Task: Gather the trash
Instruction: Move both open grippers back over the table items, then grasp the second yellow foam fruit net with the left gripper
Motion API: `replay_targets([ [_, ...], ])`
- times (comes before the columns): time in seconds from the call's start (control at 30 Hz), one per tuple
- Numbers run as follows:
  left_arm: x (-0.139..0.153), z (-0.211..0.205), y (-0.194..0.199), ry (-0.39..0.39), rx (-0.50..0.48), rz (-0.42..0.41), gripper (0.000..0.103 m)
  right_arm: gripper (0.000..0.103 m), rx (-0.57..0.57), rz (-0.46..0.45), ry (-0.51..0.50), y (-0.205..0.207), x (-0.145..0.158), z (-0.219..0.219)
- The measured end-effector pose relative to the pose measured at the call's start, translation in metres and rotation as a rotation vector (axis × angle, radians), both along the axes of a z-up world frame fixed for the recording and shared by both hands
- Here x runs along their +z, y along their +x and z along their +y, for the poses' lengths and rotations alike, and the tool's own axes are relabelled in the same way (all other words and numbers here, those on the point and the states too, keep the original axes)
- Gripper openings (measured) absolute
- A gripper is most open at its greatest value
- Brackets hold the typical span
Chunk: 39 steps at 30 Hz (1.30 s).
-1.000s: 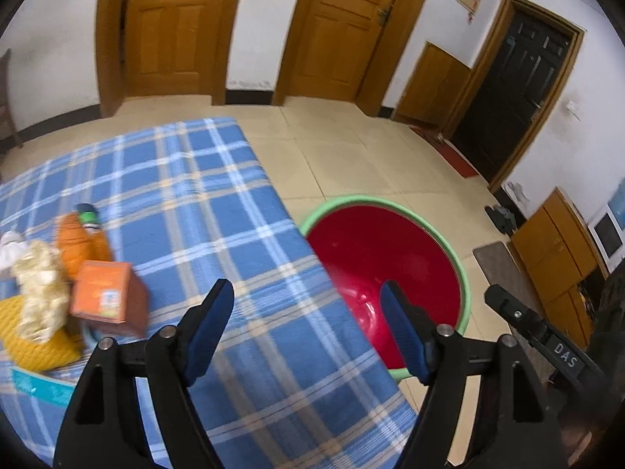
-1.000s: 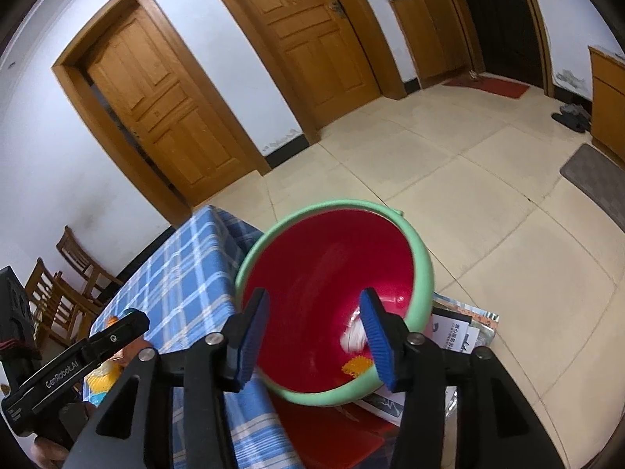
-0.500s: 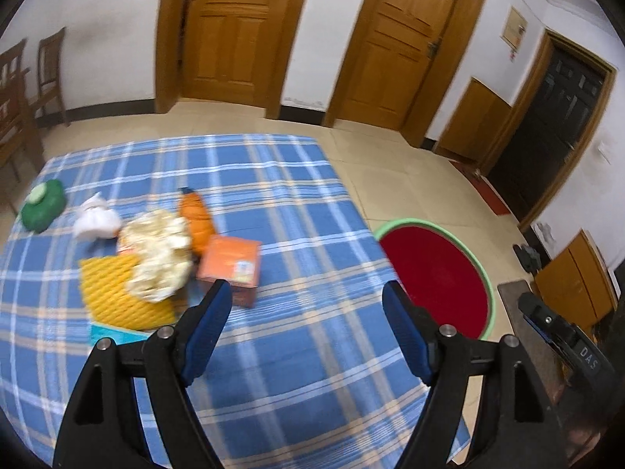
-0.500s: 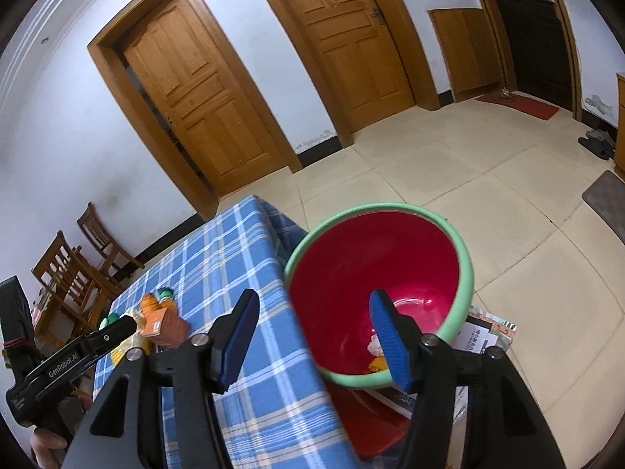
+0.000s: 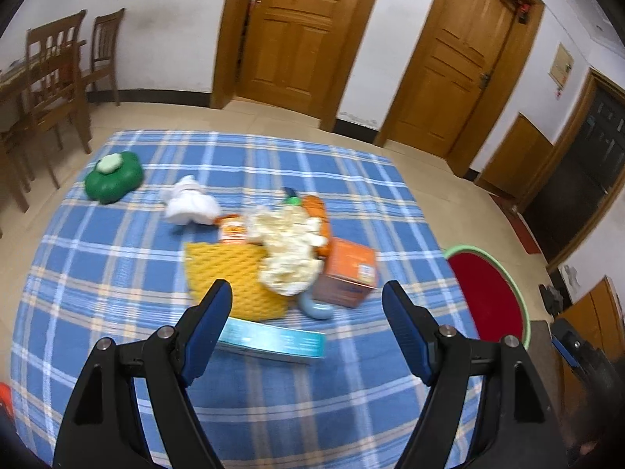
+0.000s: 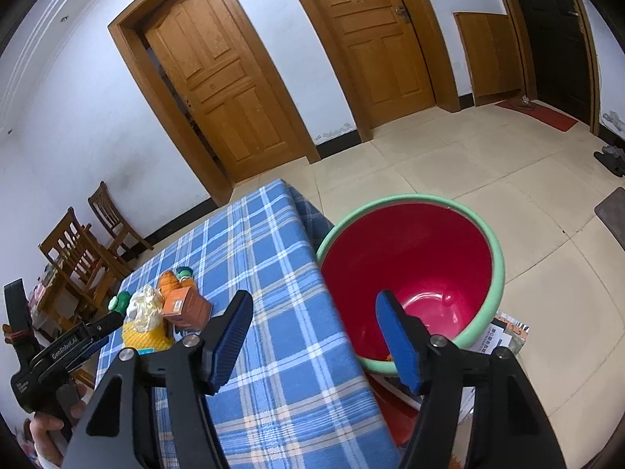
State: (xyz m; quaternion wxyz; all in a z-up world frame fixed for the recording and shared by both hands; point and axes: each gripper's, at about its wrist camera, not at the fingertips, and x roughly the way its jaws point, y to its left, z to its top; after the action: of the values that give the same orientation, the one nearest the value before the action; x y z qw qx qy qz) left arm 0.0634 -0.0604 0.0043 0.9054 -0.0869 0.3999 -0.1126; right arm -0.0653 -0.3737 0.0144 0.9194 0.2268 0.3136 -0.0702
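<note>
A pile of trash lies mid-table: a yellow mesh pad (image 5: 226,273), a crumpled cream wrapper (image 5: 287,252), an orange box (image 5: 345,277), an orange bottle (image 5: 314,209), a teal flat box (image 5: 273,340) and a white crumpled tissue (image 5: 191,205). My left gripper (image 5: 306,322) is open and empty, just short of the pile. My right gripper (image 6: 312,332) is open and empty above the table's edge beside the red basin (image 6: 414,269), which has a green rim and small scraps inside. The basin also shows in the left wrist view (image 5: 488,297).
A green round object (image 5: 113,179) sits at the far left of the blue plaid tablecloth (image 5: 117,273). Wooden chairs (image 5: 54,78) stand left of the table. Papers (image 6: 504,336) lie under the basin on the tiled floor. Doors line the far wall.
The left gripper has swung left from the basin to face the trash pile. The right gripper has pulled back and up from over the basin. Both stay open.
</note>
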Motion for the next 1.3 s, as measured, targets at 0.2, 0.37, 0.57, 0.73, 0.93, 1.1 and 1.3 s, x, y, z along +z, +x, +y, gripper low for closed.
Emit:
replay_targets([
  [0.2,-0.013,0.022,0.01,0.002,0.059,0.031,0.079,0.069,0.014,0.028,0.005,0.008,-0.009,0.008],
  [0.37,-0.026,0.031,0.02,0.008,0.088,0.066,0.079,0.07,0.02,0.055,0.016,0.014,-0.015,0.012],
  [0.57,-0.044,0.036,0.033,0.015,0.088,0.121,0.079,0.07,0.045,0.085,0.019,0.025,-0.02,0.023],
  [0.73,-0.057,0.04,0.045,-0.011,0.087,0.163,0.079,0.07,0.071,0.104,0.017,0.038,-0.023,0.034],
  [0.93,-0.067,0.041,0.056,-0.041,0.057,0.19,0.079,0.071,0.104,0.119,0.004,0.053,-0.026,0.051],
  [1.1,-0.074,0.037,0.061,-0.065,0.022,0.208,0.079,0.071,0.135,0.13,-0.005,0.065,-0.028,0.064],
  [1.3,-0.078,0.035,0.066,-0.1,-0.016,0.212,0.065,0.071,0.168,0.14,-0.016,0.078,-0.028,0.077],
])
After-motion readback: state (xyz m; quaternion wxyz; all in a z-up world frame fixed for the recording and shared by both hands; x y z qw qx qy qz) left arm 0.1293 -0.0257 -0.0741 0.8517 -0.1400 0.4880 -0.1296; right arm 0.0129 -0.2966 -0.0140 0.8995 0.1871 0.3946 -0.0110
